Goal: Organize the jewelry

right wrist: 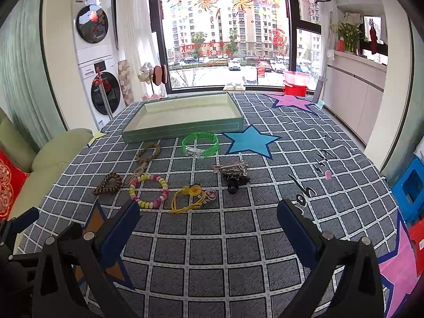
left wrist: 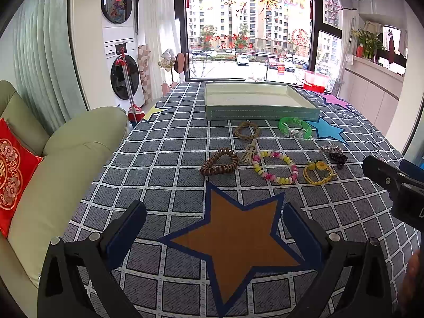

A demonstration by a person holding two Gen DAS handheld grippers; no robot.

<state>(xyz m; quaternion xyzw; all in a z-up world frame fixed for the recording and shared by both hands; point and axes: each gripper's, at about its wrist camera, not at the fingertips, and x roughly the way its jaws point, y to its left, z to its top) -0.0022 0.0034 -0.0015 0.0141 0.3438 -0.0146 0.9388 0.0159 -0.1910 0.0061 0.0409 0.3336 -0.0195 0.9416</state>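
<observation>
A green tray [left wrist: 262, 113] [right wrist: 182, 129] with a pale lining stands at the far side of the checked cloth. In front of it lie a green bangle [left wrist: 295, 128] [right wrist: 200, 144], a braided tan bracelet [left wrist: 247, 130] [right wrist: 148, 151], a brown coil bracelet [left wrist: 219, 162] [right wrist: 107, 184], a pink-yellow bead bracelet [left wrist: 275, 167] [right wrist: 149, 190], a yellow cord bracelet [left wrist: 318, 172] [right wrist: 188, 198] and dark hair clips [left wrist: 334, 153] [right wrist: 234, 176]. My left gripper [left wrist: 214, 225] is open and empty over an orange star. My right gripper [right wrist: 209, 222] is open and empty, short of the jewelry.
A pale green sofa [left wrist: 66, 164] with a red cushion [left wrist: 13, 175] borders the table's left edge. Blue and red stools [right wrist: 410, 185] stand at the right. Star patches [right wrist: 250, 140] mark the cloth. The right gripper shows at the left wrist view's right edge [left wrist: 392, 182].
</observation>
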